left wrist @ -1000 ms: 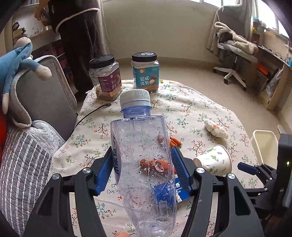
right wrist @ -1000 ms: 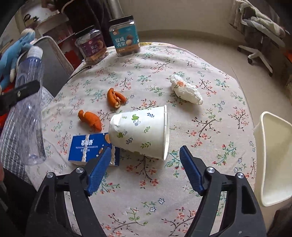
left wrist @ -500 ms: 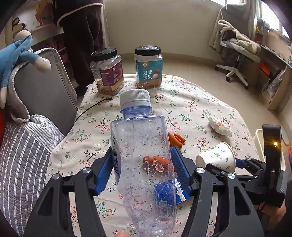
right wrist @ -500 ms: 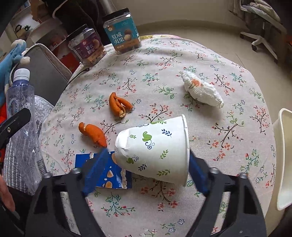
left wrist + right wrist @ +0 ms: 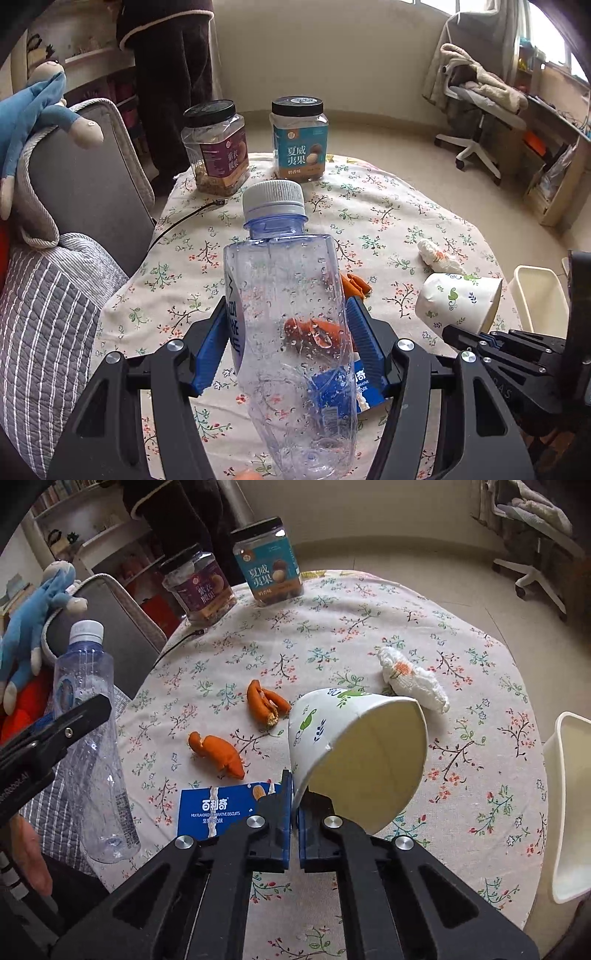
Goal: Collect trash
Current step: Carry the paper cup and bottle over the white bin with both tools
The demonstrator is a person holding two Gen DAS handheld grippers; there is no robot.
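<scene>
Right-wrist view: the right gripper, low centre of the frame, has gone from spread around the lying paper cup a second ago to pressed together on the cup's rim wall. The cup is now tipped up, its mouth turned toward the camera, and appears lifted clear of the floral tablecloth. The pick-up step therefore looks complete; the likely next step is carriage to the white bin at the right edge.

Left-wrist view: the left gripper remains clamped on the empty plastic bottle, centre frame, unchanged.

Still on the cloth: two orange peels, a blue biscuit wrapper and a crumpled tissue.
</scene>
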